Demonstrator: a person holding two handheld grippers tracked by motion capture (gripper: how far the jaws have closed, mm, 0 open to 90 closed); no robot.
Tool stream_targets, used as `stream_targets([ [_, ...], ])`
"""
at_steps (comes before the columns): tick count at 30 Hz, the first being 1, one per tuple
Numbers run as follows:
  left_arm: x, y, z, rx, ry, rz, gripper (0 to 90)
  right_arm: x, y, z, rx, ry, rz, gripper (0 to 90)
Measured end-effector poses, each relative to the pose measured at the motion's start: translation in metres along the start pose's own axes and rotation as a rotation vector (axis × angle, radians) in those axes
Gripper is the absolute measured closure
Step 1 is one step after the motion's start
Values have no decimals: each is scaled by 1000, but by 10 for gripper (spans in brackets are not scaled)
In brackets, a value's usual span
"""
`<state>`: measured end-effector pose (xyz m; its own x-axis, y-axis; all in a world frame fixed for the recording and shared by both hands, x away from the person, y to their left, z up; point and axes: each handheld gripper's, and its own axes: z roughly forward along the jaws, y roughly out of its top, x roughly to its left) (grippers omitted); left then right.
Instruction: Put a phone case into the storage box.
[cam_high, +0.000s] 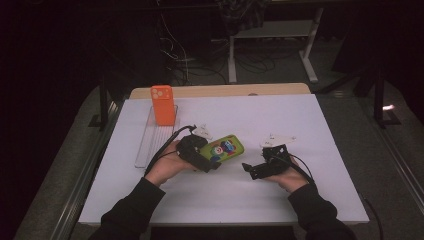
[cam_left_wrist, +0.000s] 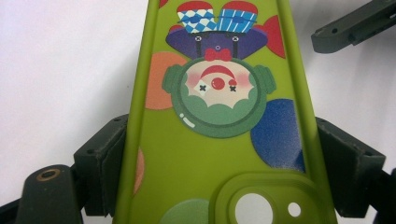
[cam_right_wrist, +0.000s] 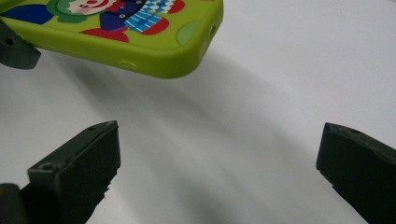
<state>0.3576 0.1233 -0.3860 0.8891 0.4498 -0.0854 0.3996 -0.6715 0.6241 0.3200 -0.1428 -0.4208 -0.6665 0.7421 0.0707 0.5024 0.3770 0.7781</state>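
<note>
A lime-green phone case (cam_high: 226, 147) printed with a clown lies camera-hole end toward my left gripper (cam_high: 213, 160), which is shut on its two long sides. In the left gripper view the case (cam_left_wrist: 215, 140) runs up between the black fingers (cam_left_wrist: 100, 161), held on both edges. In the right gripper view the case's far end (cam_right_wrist: 140, 42) hangs a little above the white table, casting a shadow. My right gripper (cam_high: 251, 170) stands open just right of the case, with nothing between its widely spread jaws (cam_right_wrist: 219, 172).
An orange phone case (cam_high: 162, 105) stands upright on a clear tray (cam_high: 148, 147) at the back left. The white tabletop (cam_high: 300, 200) ends in a wooden strip (cam_high: 220, 90) at the back. Dark floor, cables and desk legs lie beyond.
</note>
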Motion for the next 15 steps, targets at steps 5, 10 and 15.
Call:
stream_targets([
  [5,0,0,2,10,-2,5,157,7,2,1,-17,-58,-130,0],
  [10,-1,0,3,10,-4,-2,157,16,2,2,-24,-102,-217,0],
  [15,0,0,3,29,-1,35,157,23,2,2,-35,-152,-310,0],
])
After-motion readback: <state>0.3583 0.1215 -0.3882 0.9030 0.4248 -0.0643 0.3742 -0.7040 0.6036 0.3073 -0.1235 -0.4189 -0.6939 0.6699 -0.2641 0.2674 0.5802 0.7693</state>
